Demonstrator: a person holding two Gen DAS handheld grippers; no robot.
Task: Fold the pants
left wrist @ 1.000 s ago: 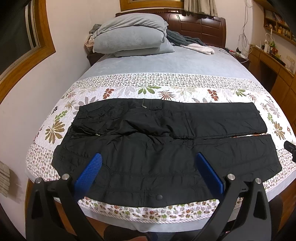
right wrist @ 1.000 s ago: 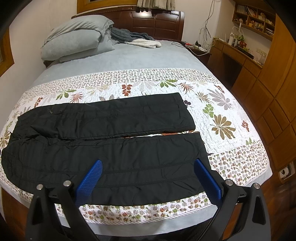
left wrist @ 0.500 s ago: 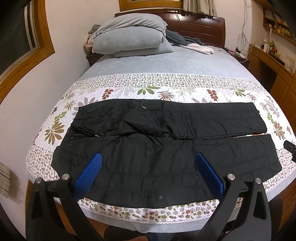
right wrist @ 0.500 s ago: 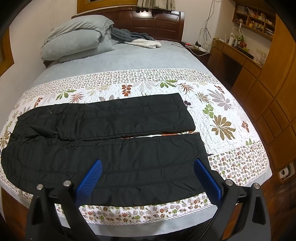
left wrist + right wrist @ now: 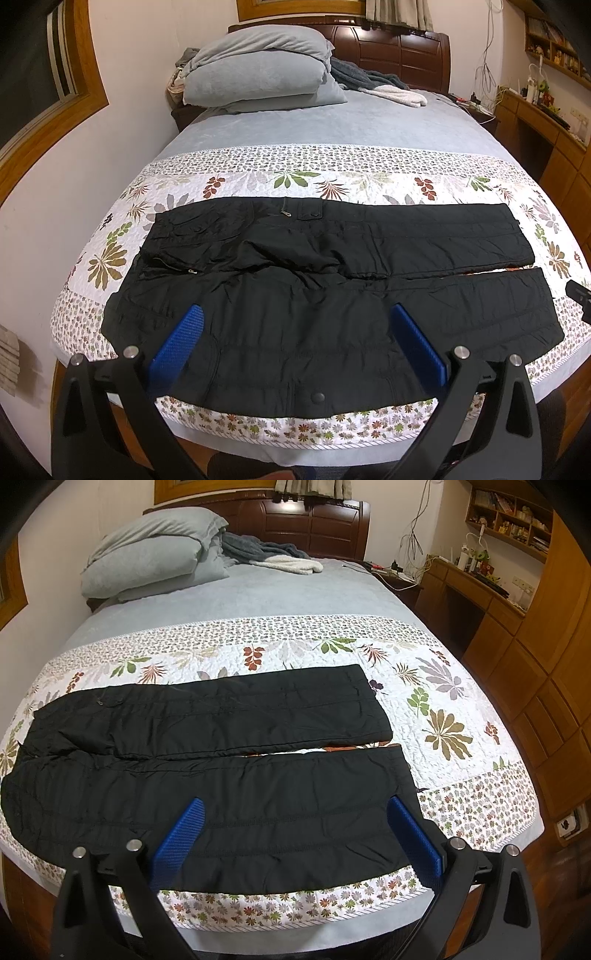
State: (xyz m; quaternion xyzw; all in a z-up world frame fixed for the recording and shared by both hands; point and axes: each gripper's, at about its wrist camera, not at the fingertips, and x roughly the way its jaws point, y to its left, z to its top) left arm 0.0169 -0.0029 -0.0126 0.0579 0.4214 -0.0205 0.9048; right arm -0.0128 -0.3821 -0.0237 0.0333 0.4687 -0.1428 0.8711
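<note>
A bedroom at home: a big bed (image 5: 332, 125) with pillows (image 5: 258, 70) at its head, a wooden desk (image 5: 480, 590) beside it

A floral quilt (image 5: 332, 181) is spread across the near half of the bed, over a grey sheet (image 5: 332, 125). Two grey pillows (image 5: 258, 70) are stacked at the dark wooden headboard (image 5: 406, 48), with a grey-and-white blanket (image 5: 280, 555) bunched beside them. A wooden desk (image 5: 476, 590) with cables and small items is seen along the right wall, wall shelves (image 5: 513, 513) above it, and a wood-framed window (image 5: 55, 74) is set in the left wall.
</note>
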